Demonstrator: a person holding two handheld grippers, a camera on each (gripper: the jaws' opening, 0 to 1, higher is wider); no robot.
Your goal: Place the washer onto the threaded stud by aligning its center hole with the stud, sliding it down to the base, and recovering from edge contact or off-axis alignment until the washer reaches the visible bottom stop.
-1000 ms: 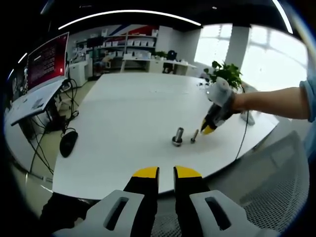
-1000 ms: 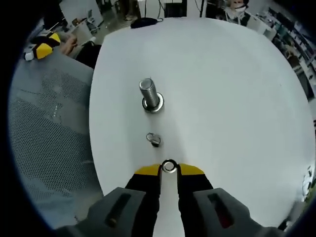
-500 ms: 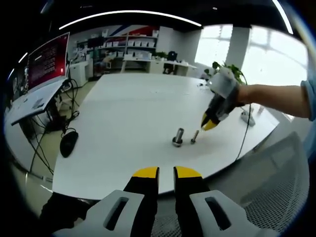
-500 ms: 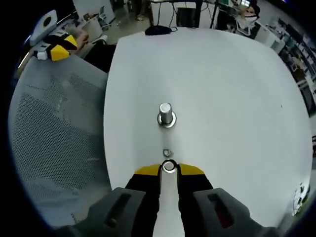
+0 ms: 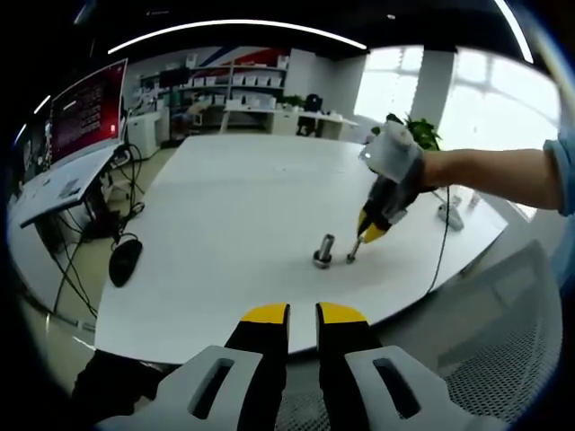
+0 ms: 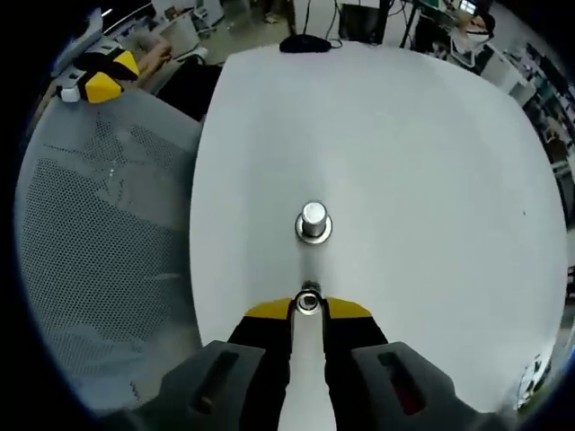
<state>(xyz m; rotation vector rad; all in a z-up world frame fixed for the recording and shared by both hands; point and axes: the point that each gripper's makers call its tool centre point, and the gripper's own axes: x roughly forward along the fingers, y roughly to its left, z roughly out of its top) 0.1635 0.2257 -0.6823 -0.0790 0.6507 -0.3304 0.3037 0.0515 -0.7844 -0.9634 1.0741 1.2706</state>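
Your right gripper [image 6: 308,308] had its yellow-tipped jaws pinched on the small silver metal washer [image 6: 308,302], low in the centre of the right gripper view, directly over the thin upright threaded stud [image 5: 353,249]. Just above it in that frame stood the thick silver bolt with a flanged base [image 6: 313,221] on the white round table [image 6: 404,162]. Your left gripper [image 5: 303,313] hung at the bottom centre of its view over the table's near edge, jaws narrowly parted and holding nothing.
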